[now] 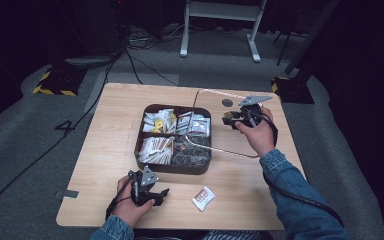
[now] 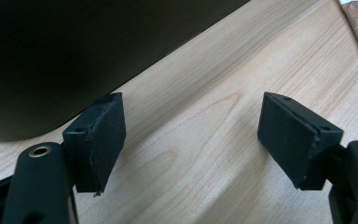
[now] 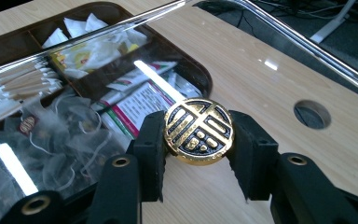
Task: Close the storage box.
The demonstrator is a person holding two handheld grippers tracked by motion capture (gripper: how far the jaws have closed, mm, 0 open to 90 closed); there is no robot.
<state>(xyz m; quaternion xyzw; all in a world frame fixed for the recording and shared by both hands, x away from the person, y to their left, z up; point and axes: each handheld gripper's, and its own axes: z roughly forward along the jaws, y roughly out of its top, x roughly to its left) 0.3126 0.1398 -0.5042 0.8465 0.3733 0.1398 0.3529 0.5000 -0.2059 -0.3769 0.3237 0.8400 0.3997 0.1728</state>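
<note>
Right tongs (image 3: 198,154) clamped on the lid knob (image 3: 198,130)

The glass lid (image 1: 220,122) hangs tilted right of the tray (image 1: 145,134), its left edge over it; left tongs (image 2: 191,140) gape above bare tabletop (image 1: 110,125) near the tray, a packet (image 1: 203,198) to their right.

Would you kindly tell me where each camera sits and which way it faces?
High view: above the person's side, looking forward and down on the table; forearms, both hands and tools show.
Left gripper view: rides the left tool, facing bare tabletop beside the tray's dark wall; open jaws.
Right gripper view: rides the right tool, jaws clamping a gold knob on a clear lid.
Shared: the tray and a sachet.
</note>
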